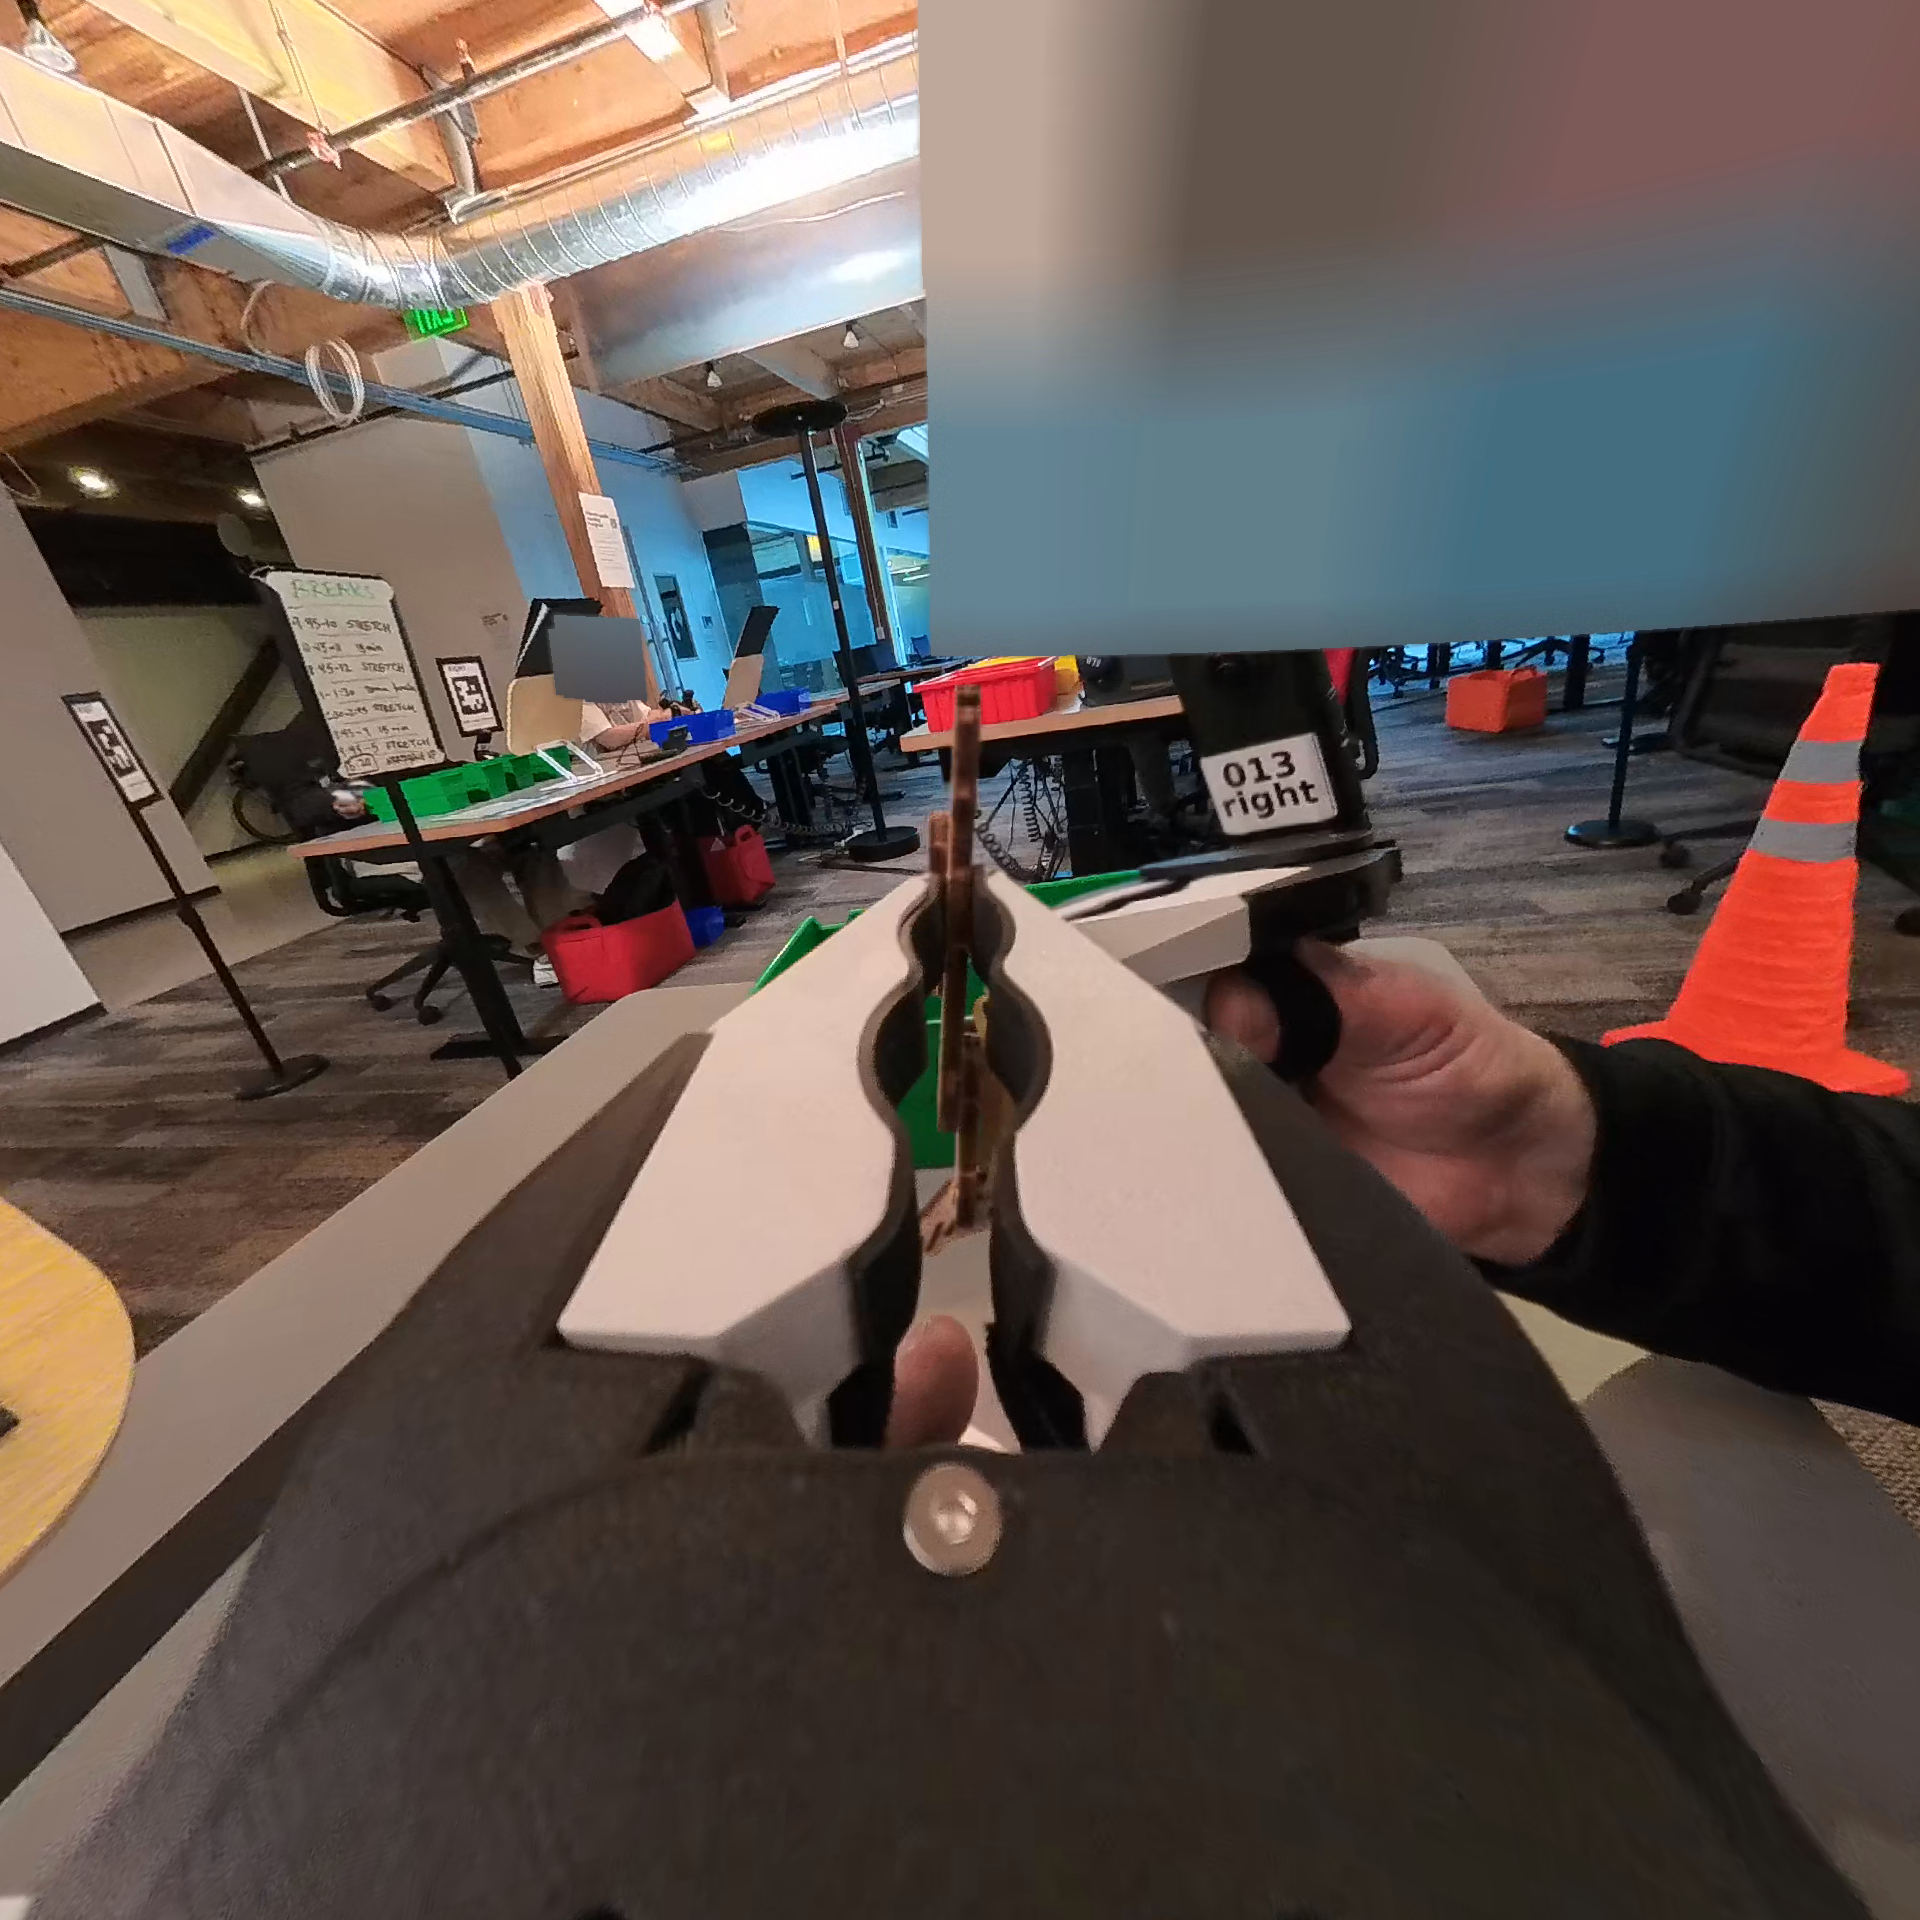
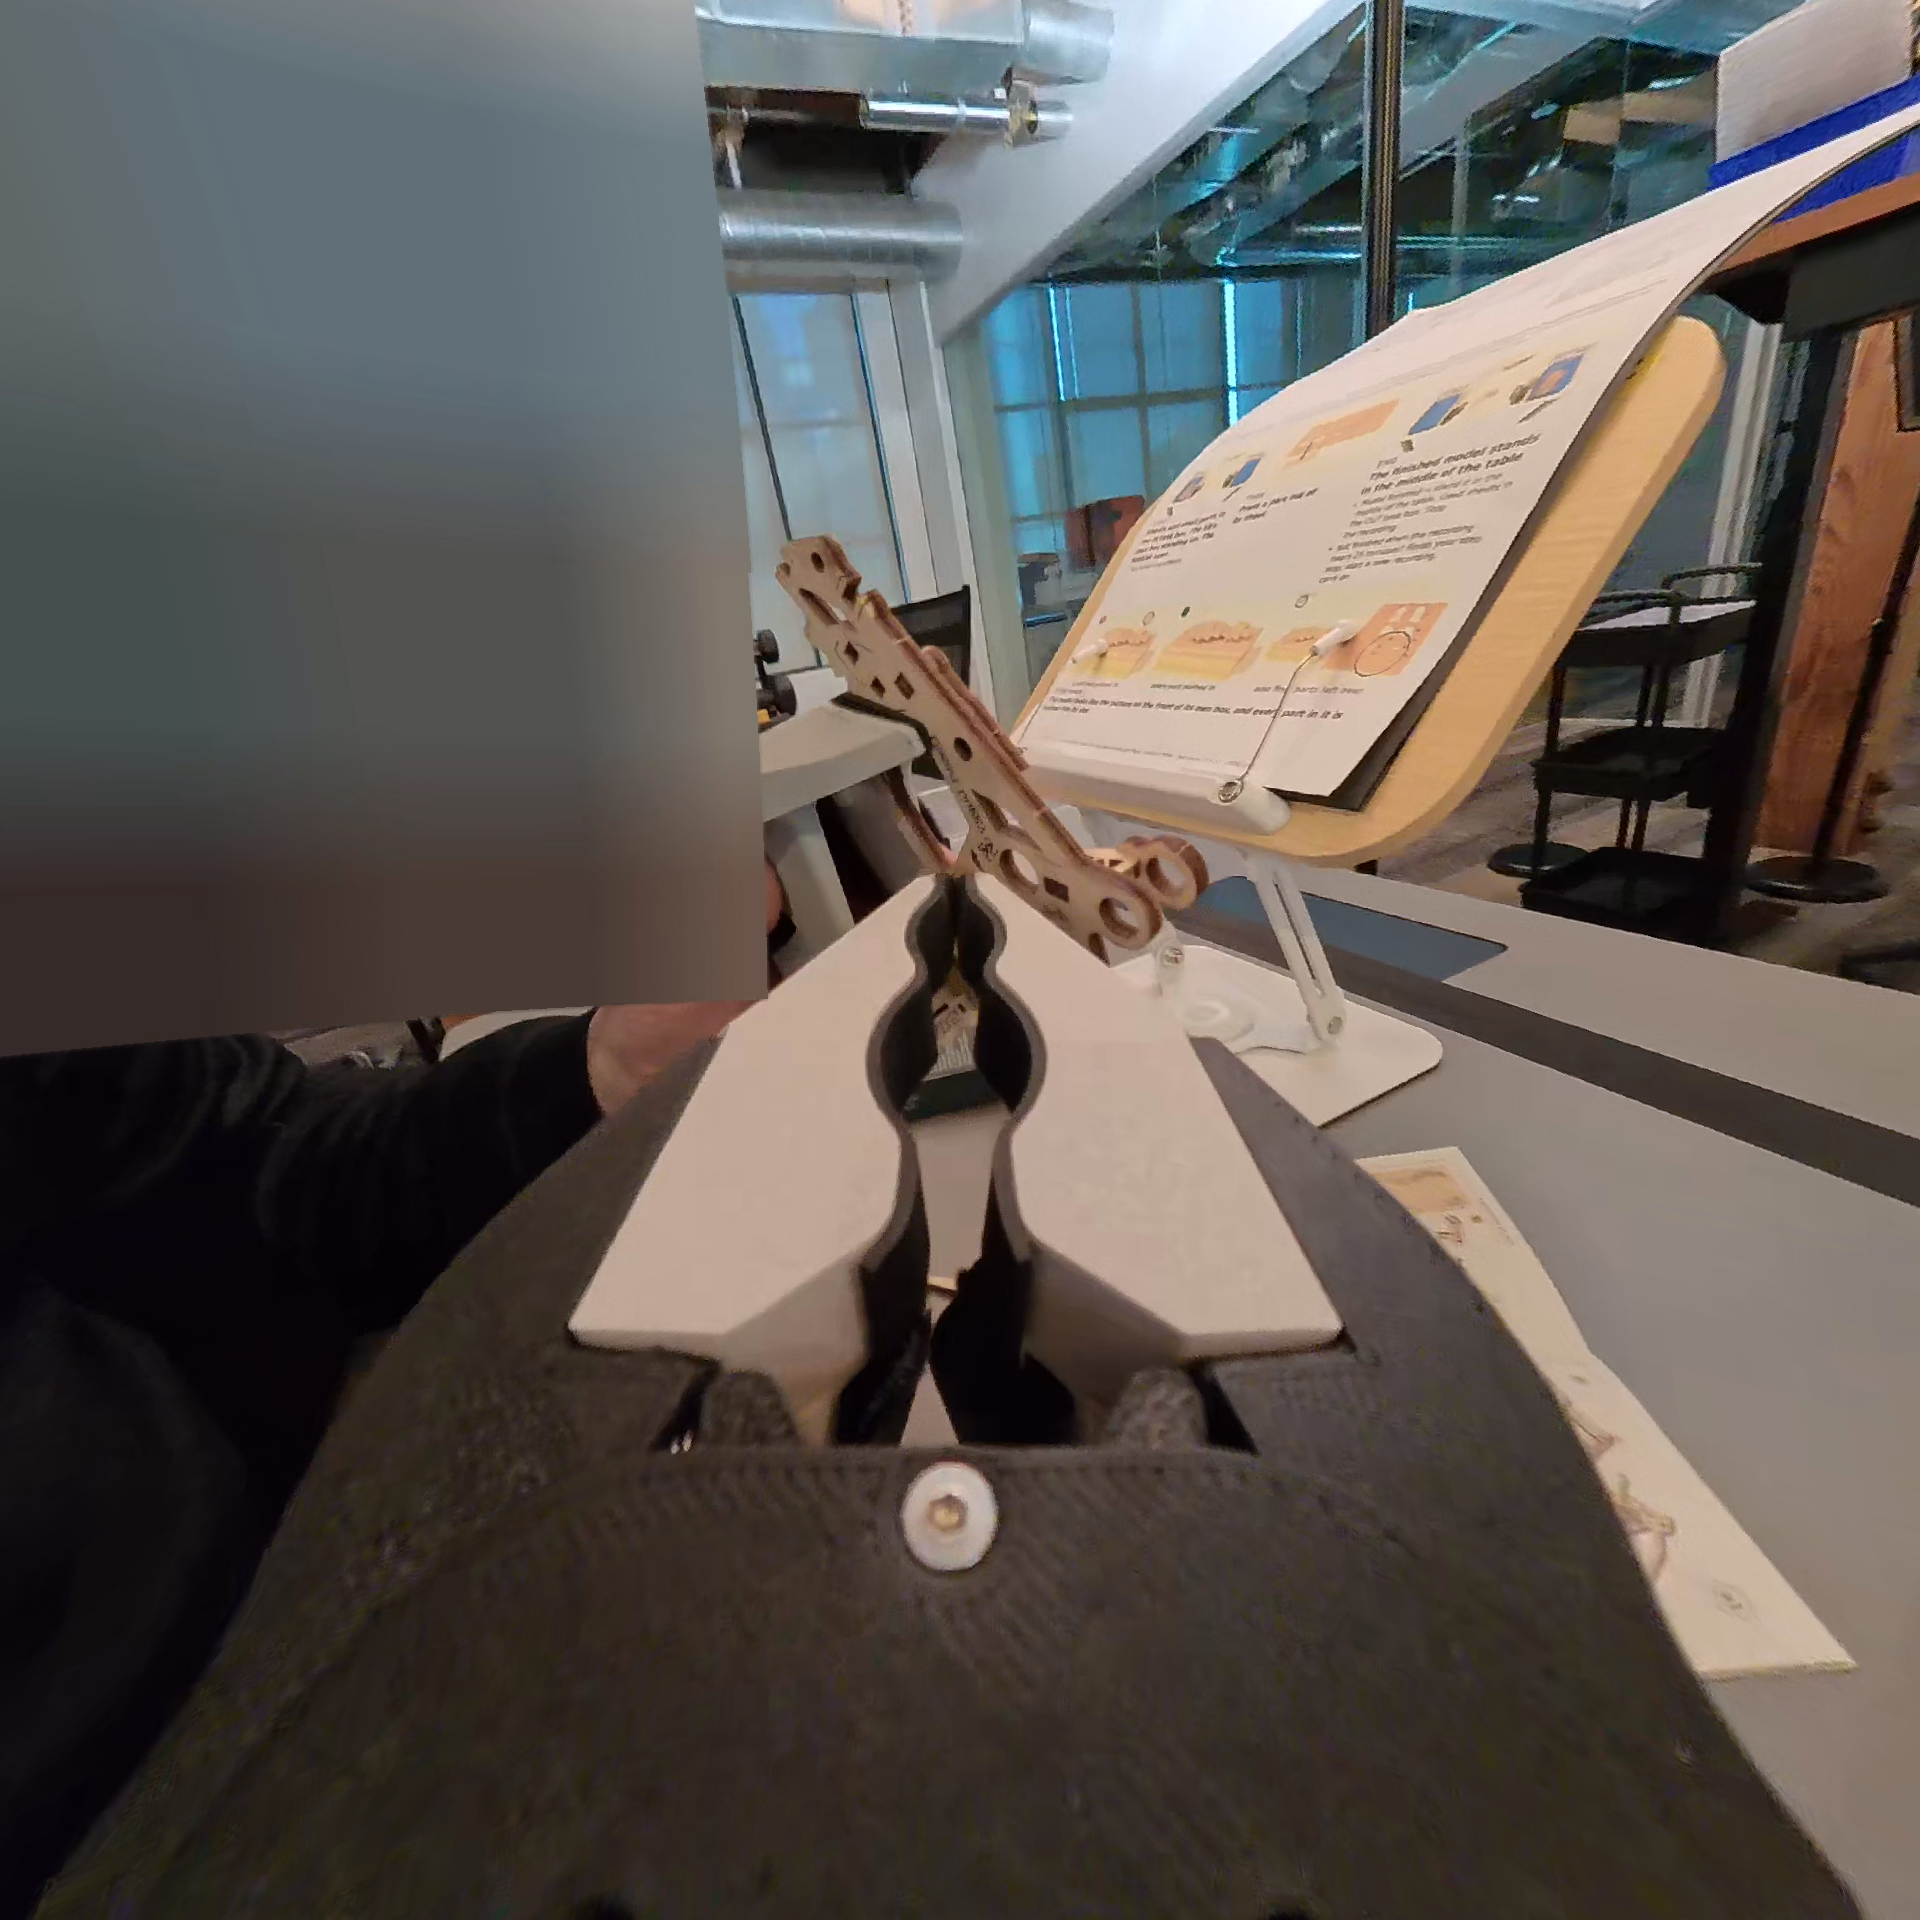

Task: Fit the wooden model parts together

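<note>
In the left wrist view my left gripper [image 1: 961,914] is shut on a flat wooden model assembly [image 1: 966,769], seen edge-on and standing up between the white fingers. In the right wrist view the same assembly [image 2: 966,748] shows side-on as a long layered strip with holes, tilted from upper left to lower right. My right gripper [image 2: 951,904] is closed, its tips on the strip's lower edge. It also shows in the left wrist view [image 1: 1174,914], coming in from the right, held by a hand [image 1: 1403,1081]. Both grippers are raised above the grey table [image 2: 1558,1039].
A wooden book stand with instruction sheets [image 2: 1351,582] stands on the table at the right. A printed sheet [image 2: 1558,1403] lies flat near the right gripper. A green bin [image 1: 821,935] sits behind the left fingers. An orange cone [image 1: 1787,904] stands on the floor. My left and right fingertips are right by each other.
</note>
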### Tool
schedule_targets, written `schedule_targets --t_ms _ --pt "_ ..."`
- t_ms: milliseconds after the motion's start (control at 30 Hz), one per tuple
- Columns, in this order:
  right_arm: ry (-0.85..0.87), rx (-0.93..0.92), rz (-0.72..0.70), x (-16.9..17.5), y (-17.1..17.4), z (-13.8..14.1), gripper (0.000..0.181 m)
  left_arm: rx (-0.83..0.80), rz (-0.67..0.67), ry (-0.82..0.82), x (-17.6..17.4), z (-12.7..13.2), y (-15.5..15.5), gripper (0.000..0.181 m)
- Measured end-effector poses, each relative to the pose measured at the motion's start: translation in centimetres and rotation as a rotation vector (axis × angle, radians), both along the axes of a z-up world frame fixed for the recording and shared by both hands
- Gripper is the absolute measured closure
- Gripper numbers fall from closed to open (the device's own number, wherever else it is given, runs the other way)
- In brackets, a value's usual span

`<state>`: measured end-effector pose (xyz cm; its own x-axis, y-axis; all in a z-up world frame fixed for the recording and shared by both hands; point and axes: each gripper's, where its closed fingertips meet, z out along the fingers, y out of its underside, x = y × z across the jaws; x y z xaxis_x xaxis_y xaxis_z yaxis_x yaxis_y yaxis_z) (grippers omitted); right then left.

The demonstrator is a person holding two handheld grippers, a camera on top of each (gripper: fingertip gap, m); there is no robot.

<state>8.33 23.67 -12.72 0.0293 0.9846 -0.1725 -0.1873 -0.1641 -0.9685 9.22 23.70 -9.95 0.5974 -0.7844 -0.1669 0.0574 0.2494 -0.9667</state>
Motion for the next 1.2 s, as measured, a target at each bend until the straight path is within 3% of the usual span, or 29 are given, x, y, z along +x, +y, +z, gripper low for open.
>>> schedule_targets --t_ms 400,933,1200 --pt "0.042 -0.038 -0.045 1.1 1.4 0.1 0.181 0.030 0.042 0.079 0.0 -0.4 0.2 0.181" --pt "-0.165 0.125 -0.135 0.2 0.3 -1.1 0.175 0.040 0.075 0.101 1.0 -0.9 0.3 0.181" --pt "-0.175 0.133 -0.146 -0.1 0.5 -1.0 0.181 0.020 0.082 0.055 0.6 -0.8 0.6 0.180"
